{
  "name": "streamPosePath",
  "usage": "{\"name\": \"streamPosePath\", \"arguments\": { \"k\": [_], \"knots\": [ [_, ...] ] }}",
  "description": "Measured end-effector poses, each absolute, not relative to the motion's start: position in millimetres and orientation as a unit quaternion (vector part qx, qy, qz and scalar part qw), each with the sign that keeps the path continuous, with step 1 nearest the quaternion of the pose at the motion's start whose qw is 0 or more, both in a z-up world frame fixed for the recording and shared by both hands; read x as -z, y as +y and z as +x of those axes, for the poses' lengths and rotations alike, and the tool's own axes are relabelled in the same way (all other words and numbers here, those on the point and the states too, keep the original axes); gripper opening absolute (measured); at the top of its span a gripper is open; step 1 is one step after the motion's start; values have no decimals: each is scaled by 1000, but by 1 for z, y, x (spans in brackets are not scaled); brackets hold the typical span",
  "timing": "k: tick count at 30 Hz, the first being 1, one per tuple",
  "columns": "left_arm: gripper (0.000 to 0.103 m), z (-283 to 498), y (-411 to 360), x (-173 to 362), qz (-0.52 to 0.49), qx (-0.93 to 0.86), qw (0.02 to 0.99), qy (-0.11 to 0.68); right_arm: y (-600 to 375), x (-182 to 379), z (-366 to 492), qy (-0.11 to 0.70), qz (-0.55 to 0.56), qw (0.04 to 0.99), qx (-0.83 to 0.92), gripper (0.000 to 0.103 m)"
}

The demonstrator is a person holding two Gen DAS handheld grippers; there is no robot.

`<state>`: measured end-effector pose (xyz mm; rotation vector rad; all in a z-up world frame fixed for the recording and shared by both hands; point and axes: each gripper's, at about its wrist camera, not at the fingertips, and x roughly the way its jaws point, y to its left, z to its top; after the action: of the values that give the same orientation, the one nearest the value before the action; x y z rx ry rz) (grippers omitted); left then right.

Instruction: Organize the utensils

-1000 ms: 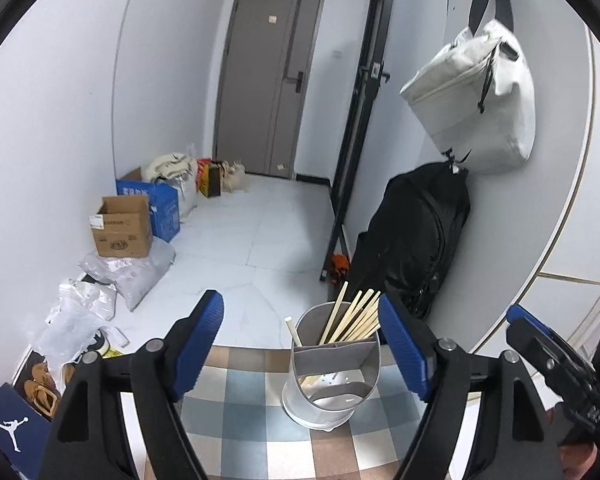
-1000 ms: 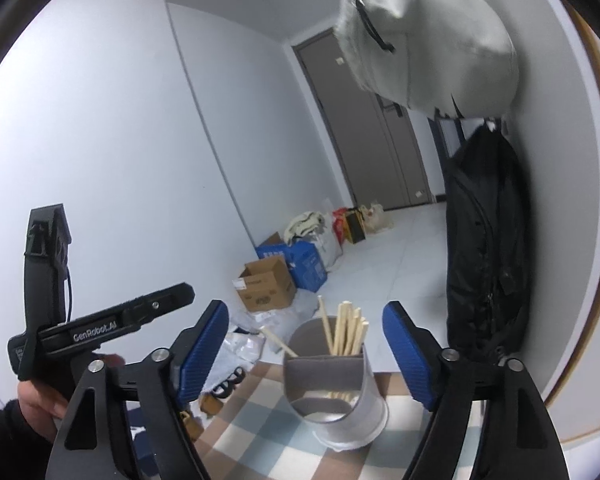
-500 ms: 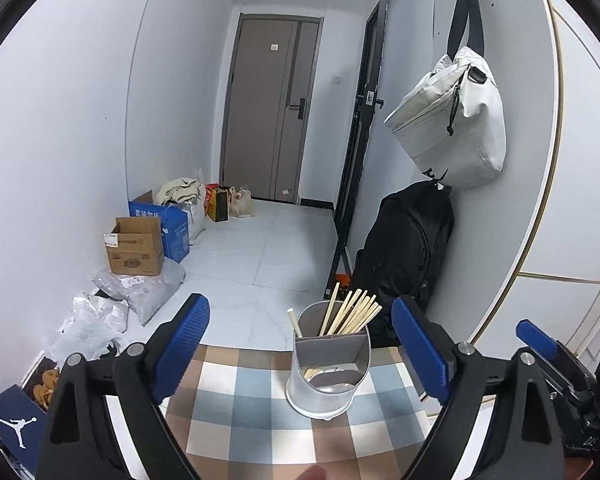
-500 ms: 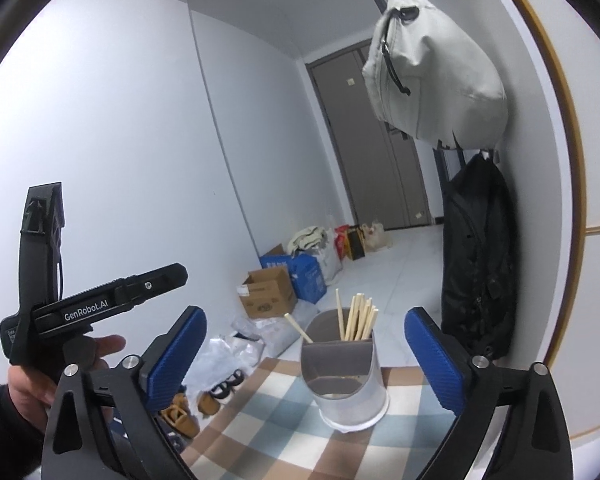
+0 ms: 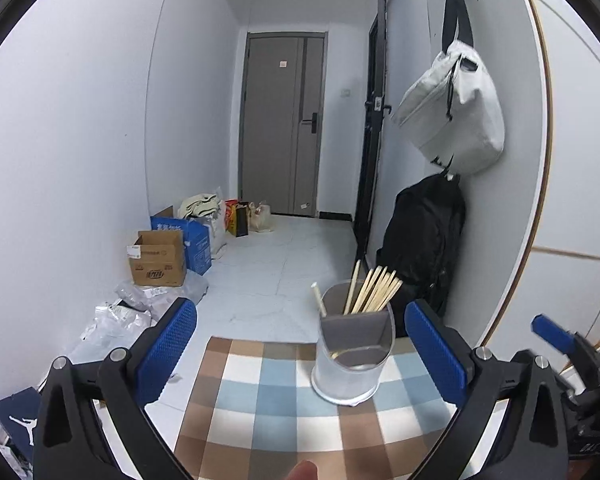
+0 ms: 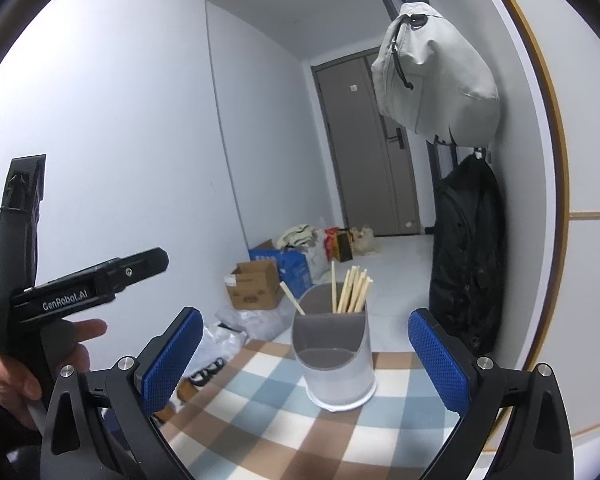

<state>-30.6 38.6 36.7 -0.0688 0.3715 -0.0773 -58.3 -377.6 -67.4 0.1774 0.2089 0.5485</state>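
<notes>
Both hand-held grippers (image 5: pixel 300 344) (image 6: pixel 306 352) farther from holder (image 5: pixel 350 356) than before.

The utensil holder (image 5: pixel 350 356) looks like smooth plastic, its outer wall pale and slightly glossy, its inner divider matt grey. The chopsticks (image 5: pixel 374 290) standing in it are pale, unvarnished wood. A woven checked cloth (image 5: pixel 268 404), matt, covers the tabletop. Each hand-held gripper, left (image 5: pixel 300 354) and right (image 6: pixel 306 358), has matt black plastic arms, shiny metal pivot screws and blue pads (image 6: pixel 440 360) with a rough, dimpled rubbery texture.
</notes>
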Motion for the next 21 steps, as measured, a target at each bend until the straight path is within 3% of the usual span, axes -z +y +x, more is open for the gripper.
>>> {"name": "streamPosePath", "arguments": {
  "k": [9, 21],
  "knots": [
    [101, -18, 38, 15, -18, -2, 979, 205, -371, 93, -57, 112, 82, 955, -262, 103],
    [101, -4, 31, 28, -29, 16, 972, 234, -360, 115, -34, 136, 70, 960, -234, 103]
  ]
}}
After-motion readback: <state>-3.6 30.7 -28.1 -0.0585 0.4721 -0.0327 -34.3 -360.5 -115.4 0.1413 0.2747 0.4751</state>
